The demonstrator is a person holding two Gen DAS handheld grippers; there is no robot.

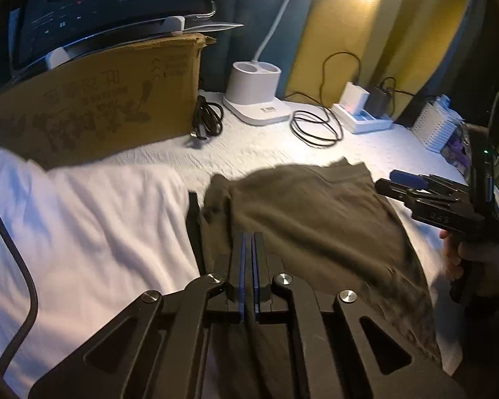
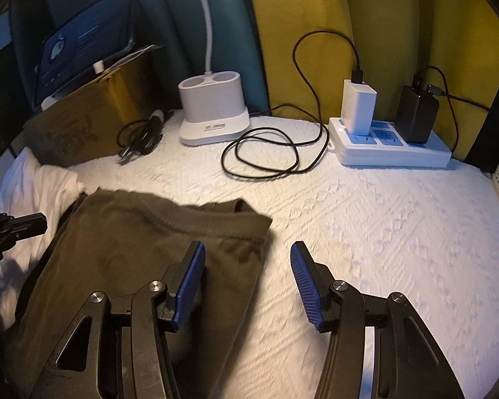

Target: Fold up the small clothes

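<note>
Fingers of the left gripper [image 1: 249,236] clenched, right gripper [image 2: 248,252] released, above olive garment [image 2: 143,242] on white quilted bed [image 2: 366,219].

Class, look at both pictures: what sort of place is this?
Probably a bedroom: a white quilted bed cover, a white power strip with chargers, and a white desk lamp base against padded teal and yellow panels.

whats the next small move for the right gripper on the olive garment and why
Probably lower the right gripper and close it on the near right edge of the olive garment. Its jaws stand open with nothing between them, one pad over the cloth, the other over the white bedding. The left gripper looks shut, apparently empty.
</note>
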